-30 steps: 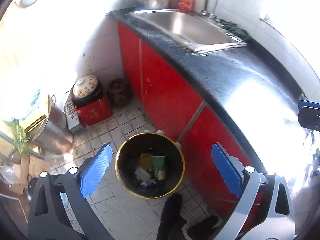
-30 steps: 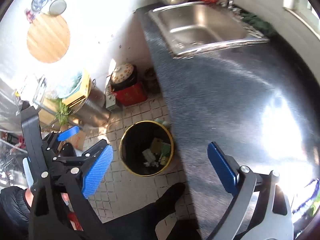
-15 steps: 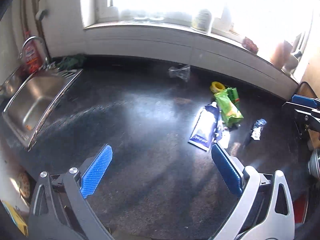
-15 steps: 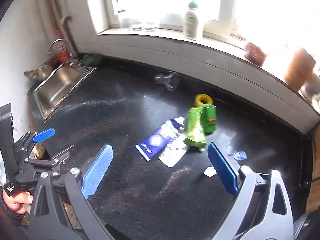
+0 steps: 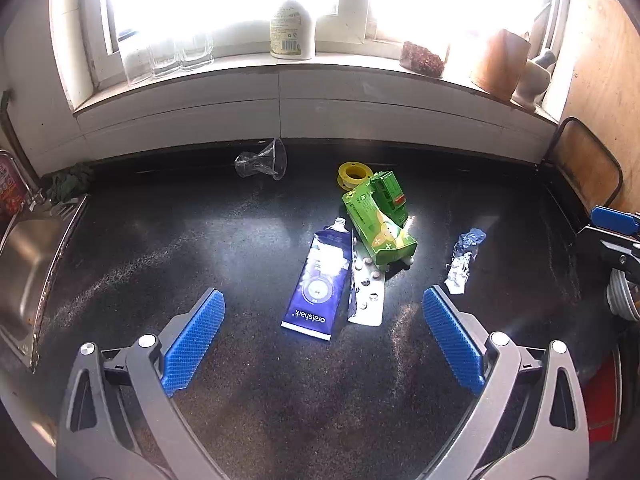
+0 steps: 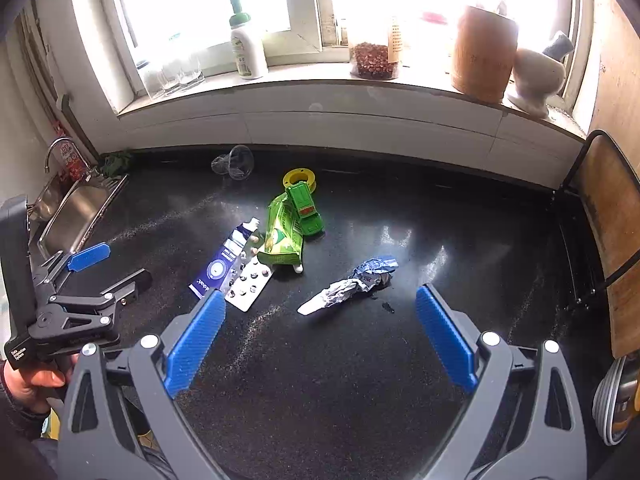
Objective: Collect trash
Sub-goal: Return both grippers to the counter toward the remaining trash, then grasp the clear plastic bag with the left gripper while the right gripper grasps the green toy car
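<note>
While both grippers are hanging wide open and empty over the counter [image 6: 480,208], the crumpled wrapper [image 6: 352,284] is lying between your right gripper [image 6: 318,312]'s fingers, long axis slanting left-to-right; your left gripper [image 5: 324,316] is facing the toothpaste tube [image 5: 320,280].

Speckled black stone countertop [image 5: 200,240] bears a blue-and-white toothpaste tube [image 5: 318,284], a bright green cardboard carton [image 5: 378,224], a yellow plastic ring [image 5: 352,172] and a crumpled silver-blue foil wrapper [image 6: 352,284].

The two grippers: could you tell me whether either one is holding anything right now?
Nothing is held: the left gripper and right gripper are open, empty.
</note>
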### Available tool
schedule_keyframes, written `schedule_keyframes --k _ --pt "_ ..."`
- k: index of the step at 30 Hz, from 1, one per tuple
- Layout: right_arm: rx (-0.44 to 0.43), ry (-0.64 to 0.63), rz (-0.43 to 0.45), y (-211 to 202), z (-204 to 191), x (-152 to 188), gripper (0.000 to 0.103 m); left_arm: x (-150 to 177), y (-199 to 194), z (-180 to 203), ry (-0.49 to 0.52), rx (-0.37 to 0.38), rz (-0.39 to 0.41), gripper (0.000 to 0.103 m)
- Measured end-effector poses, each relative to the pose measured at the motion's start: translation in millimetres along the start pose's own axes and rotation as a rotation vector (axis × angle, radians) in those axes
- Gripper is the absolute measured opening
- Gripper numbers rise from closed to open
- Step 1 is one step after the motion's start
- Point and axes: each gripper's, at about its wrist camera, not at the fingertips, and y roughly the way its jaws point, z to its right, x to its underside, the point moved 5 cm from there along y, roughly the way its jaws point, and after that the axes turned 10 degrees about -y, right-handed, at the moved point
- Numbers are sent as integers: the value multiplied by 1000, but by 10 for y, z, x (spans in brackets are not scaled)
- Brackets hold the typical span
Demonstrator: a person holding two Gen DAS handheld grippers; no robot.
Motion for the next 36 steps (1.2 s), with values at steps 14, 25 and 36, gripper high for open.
schedule_keyframes --k 14,25,36 --pt "-90 -76 -17 766 -12 -432 89 -509 665 -263 -38 -89 -14 96" --pt "-147 -136 -158 1934 67 -700 76 -1119 1833 -466 -36 -118 -61 96" --pt "-229 -158 -243 2593 130 -791 55 -1458 2751 -639 -47 -116 -91 96"
